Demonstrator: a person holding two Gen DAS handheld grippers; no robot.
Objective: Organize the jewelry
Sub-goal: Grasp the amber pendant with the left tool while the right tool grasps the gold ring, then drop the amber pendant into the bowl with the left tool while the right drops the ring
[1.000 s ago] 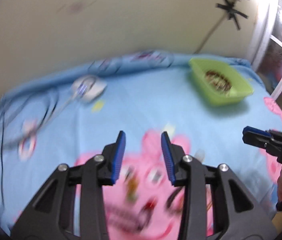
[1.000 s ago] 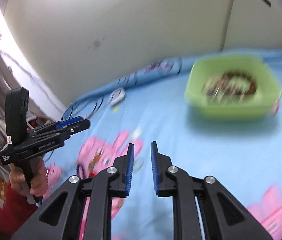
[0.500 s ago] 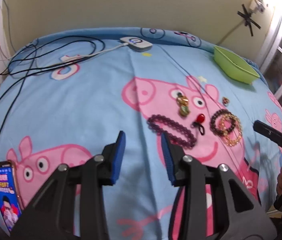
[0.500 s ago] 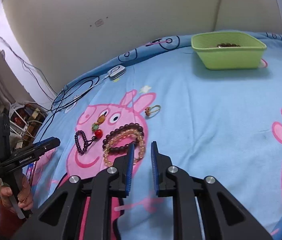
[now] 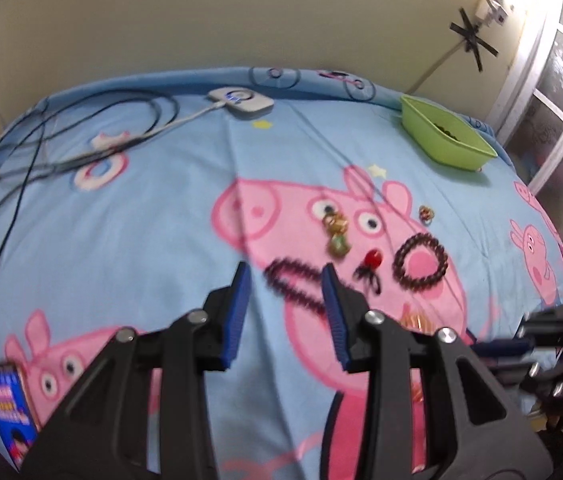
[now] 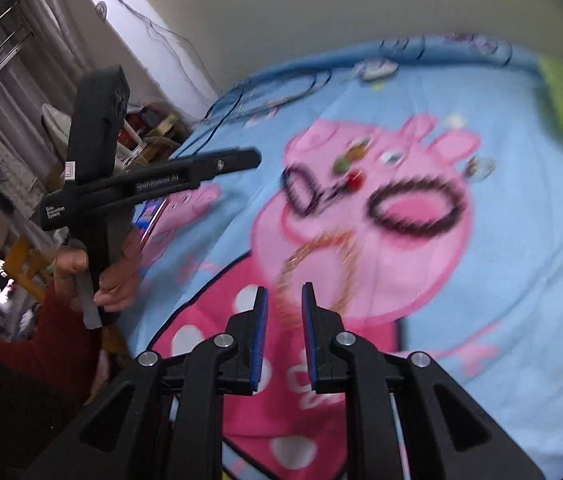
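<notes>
Jewelry lies on the blue cartoon-pig bedsheet (image 5: 161, 220): a purple bead strand (image 5: 293, 288), a dark bead bracelet (image 5: 421, 260), a red charm (image 5: 373, 258), a gold-green pendant (image 5: 337, 232), a small ring (image 5: 426, 213) and a gold bracelet (image 6: 317, 264). My left gripper (image 5: 285, 272) hovers open above the purple strand and touches nothing. The right gripper (image 6: 284, 291) is shut and empty, just short of the gold bracelet. A green tray (image 5: 447, 140) holding some beads sits at the far right by the wall.
A white controller (image 5: 241, 100) with dark cables (image 5: 81, 136) lies at the back left. A phone (image 5: 9, 408) rests at the near left edge. A hand (image 6: 113, 276) in a red sleeve holds the left gripper (image 6: 257, 158). A window frame stands on the right.
Both grippers came nearer to the jewelry. The right one swung left, so the tray slid to its view's right edge and the gold bracelet now lies before its tips. Jaw widths are unchanged.
</notes>
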